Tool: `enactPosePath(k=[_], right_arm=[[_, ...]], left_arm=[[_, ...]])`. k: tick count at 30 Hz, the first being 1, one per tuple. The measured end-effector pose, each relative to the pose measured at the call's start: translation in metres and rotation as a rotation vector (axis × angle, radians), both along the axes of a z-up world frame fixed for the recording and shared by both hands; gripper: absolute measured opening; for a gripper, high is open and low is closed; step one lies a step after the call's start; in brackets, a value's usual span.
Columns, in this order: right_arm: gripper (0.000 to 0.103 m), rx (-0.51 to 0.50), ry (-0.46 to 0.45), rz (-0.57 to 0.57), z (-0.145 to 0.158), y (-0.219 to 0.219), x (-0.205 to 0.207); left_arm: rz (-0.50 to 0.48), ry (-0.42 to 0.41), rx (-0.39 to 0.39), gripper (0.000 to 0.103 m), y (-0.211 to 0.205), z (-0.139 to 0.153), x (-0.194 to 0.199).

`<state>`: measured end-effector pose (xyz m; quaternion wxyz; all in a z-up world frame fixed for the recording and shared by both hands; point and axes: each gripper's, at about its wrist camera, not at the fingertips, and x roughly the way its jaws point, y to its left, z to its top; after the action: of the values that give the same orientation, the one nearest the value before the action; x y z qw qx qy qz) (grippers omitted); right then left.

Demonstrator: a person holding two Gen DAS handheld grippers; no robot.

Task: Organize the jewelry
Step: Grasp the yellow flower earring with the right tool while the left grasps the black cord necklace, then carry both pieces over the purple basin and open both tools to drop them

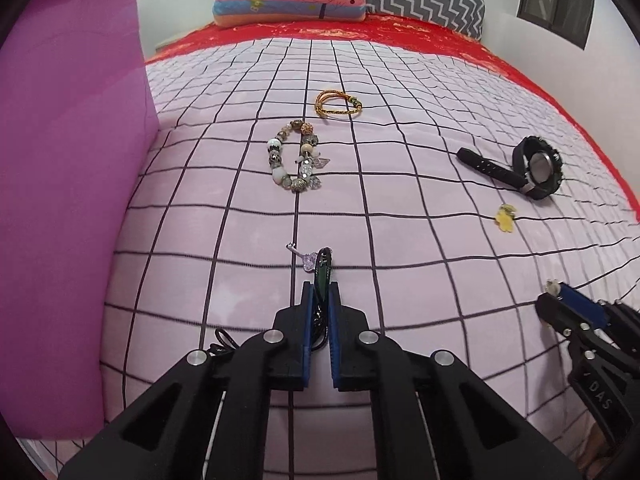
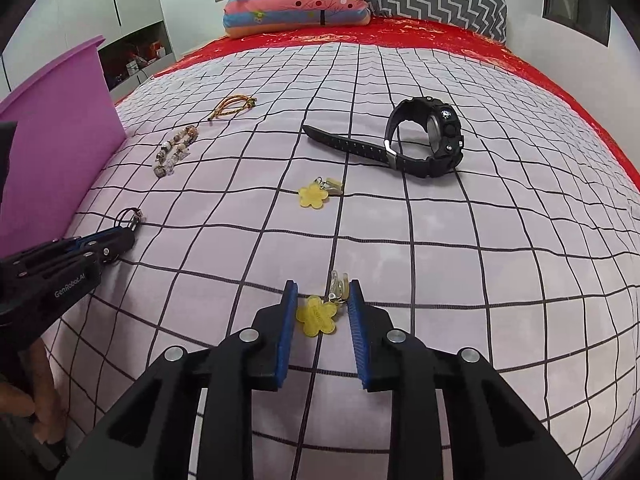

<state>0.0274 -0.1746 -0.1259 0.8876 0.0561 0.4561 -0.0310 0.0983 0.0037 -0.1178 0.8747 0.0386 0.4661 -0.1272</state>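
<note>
In the left wrist view my left gripper is shut on a dark green pendant whose black cord trails back between the pads. A small clear purple charm lies just ahead of it. In the right wrist view my right gripper holds a yellow flower earring flat on the bed, its pads touching the left petal and the clip. Its twin, a second yellow flower earring, lies farther up. A beaded bracelet, an orange braided bracelet and a black watch lie beyond.
The jewelry rests on a pink checked bedcover over a red sheet. A purple panel stands along the left side. Pillows are stacked at the far end. A hand shows at the lower left.
</note>
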Motion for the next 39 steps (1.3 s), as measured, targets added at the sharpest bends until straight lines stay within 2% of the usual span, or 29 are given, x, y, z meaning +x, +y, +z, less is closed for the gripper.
enactPosePath(k=[8, 22, 34, 39], right_arm=[[0.025, 0.045, -0.028, 0.033, 0.021, 0.009, -0.01], [0.025, 0.084, -0.126, 0.094, 0.079, 0.031, -0.031], [0.025, 0.061, -0.239, 0.179, 0.141, 0.064, -0.031], [0.025, 0.076, -0.28, 0.236, 0.166, 0.087, -0.021]], left_arm=[[0.015, 0.004, -0.067, 0.007, 0.012, 0.029, -0.027], [0.045, -0.045, -0.091, 0.007, 0.032, 0.087, -0.07], [0.077, -0.148, -0.155, 0.007, 0.06, 0.148, -0.088], [0.126, -0.211, -0.163, 0.007, 0.083, 0.18, -0.087]])
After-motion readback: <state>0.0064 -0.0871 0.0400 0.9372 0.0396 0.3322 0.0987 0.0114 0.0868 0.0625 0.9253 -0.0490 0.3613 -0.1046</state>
